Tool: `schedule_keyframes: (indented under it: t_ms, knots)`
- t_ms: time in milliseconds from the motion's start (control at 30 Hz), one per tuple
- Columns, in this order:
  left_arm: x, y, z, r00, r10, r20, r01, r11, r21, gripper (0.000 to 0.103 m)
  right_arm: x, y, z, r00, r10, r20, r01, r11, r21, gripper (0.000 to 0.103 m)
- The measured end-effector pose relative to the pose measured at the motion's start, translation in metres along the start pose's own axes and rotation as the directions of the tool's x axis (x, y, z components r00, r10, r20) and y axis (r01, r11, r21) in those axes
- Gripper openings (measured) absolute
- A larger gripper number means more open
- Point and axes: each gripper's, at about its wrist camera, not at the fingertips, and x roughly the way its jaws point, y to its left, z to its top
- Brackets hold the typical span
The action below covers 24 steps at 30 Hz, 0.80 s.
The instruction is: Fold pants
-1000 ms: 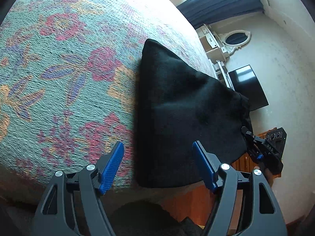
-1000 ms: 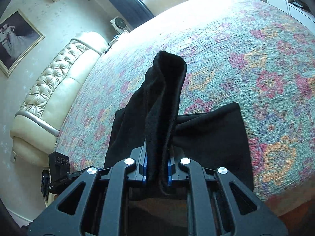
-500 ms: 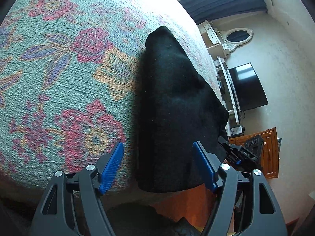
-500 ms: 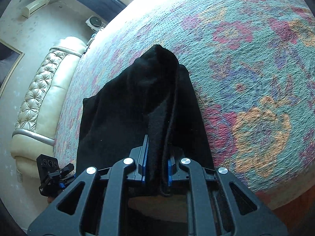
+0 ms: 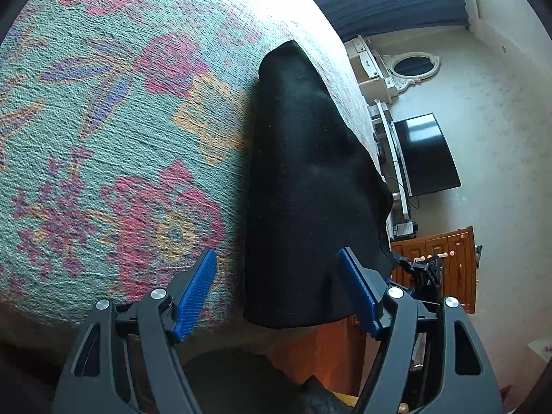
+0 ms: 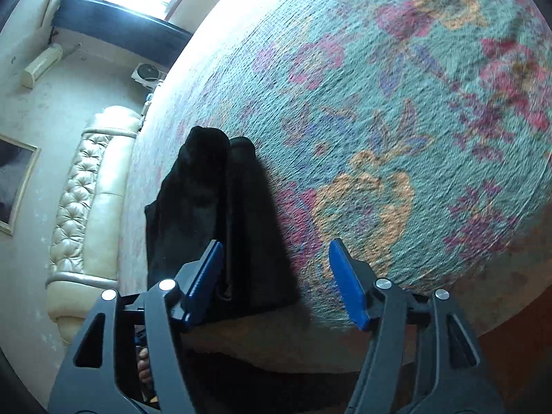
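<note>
The black pants (image 5: 303, 186) lie folded in a long narrow stack on the floral bedspread (image 5: 114, 131), their near end hanging at the bed's edge. My left gripper (image 5: 277, 293) is open, and that near end shows between its blue pads without touching them. In the right wrist view the pants (image 6: 214, 207) lie left of centre with a lengthwise fold line. My right gripper (image 6: 276, 279) is opening; the pants' right half lies between its pads, which no longer press on it. From the left wrist view the right gripper (image 5: 421, 269) sits just past the pants' right edge.
The bedspread (image 6: 396, 120) stretches far to the right. A cream tufted headboard (image 6: 86, 200) stands at the left. Off the bed's end are a dark television (image 5: 427, 155), a wooden cabinet (image 5: 448, 262) and a white dresser with an oval mirror (image 5: 410, 69).
My right gripper carried the raised fold of the pants down onto the stack and let go, its pads spreading apart. The left gripper stayed open and nearly still.
</note>
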Motion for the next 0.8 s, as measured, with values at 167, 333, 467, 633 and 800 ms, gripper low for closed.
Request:
schedule_keyframes:
  t_ms: [167, 333, 467, 633, 800]
  knots:
    - [-0.001, 0.008, -0.005, 0.999, -0.053, -0.003, 0.053, 0.998, -0.046, 0.075, 0.025, -0.005, -0.007, 0.990, 0.121, -0.069, -0.117, 0.991, 0.059, 0.075]
    - [0.008, 0.010, -0.007, 0.994, -0.108, -0.032, 0.105, 0.991, -0.088, 0.075, 0.046, -0.001, -0.018, 0.979, 0.175, -0.101, -0.170, 0.984, 0.050, 0.088]
    - [0.017, 0.007, -0.004, 0.991, -0.129, -0.029, 0.126, 0.988, -0.091, 0.075, 0.049, 0.002, -0.017, 0.976, 0.197, -0.095, -0.192, 0.980, 0.057, 0.089]
    - [0.027, -0.007, -0.005, 1.000, -0.004, -0.028, 0.004, 1.000, 0.006, 0.053, 0.043, -0.012, -0.015, 0.975, 0.199, -0.097, -0.195, 0.980, 0.045, 0.079]
    - [0.026, -0.021, -0.010, 0.996, 0.090, 0.011, -0.091, 0.993, 0.071, 0.043, 0.050, -0.006, -0.022, 0.984, 0.144, -0.105, -0.144, 0.990, 0.010, 0.047]
